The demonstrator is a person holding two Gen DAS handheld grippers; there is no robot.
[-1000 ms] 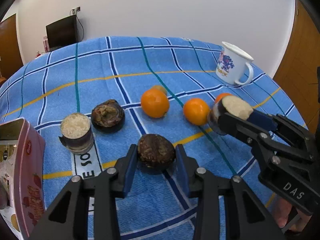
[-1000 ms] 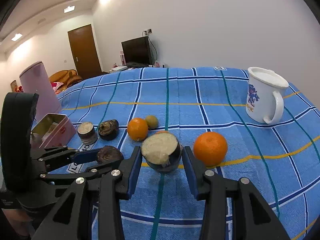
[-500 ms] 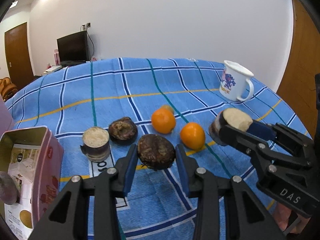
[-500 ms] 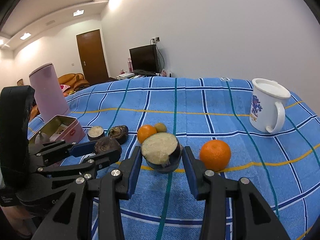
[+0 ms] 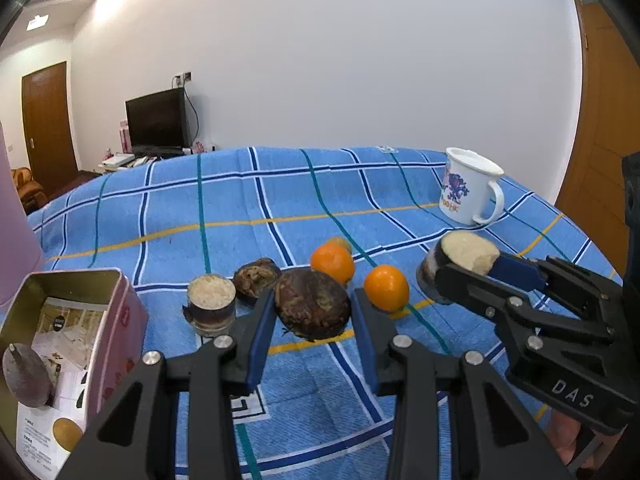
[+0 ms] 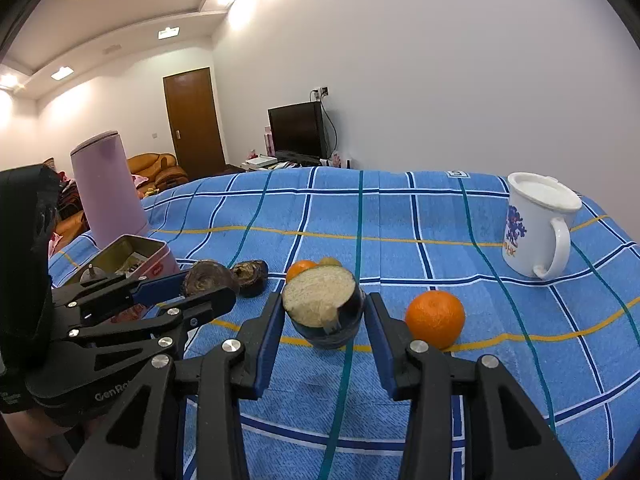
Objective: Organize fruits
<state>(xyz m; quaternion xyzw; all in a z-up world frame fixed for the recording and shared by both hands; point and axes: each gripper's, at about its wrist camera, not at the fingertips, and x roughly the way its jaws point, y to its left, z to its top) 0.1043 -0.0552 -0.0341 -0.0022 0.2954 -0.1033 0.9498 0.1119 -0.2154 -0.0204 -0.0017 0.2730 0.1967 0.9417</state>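
Now clamped: left gripper (image 5: 312, 312) on dark round fruit (image 5: 313, 304), right gripper (image 6: 324, 320) on cut fruit (image 6: 322, 304), near mug (image 6: 536, 224).

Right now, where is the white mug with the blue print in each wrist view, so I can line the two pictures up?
Left wrist: white mug at upper right, on the cloth's far right edge.
Right wrist: mug at far right, mid-height, beyond the orange.
Shared landmark: the black television against the back wall.
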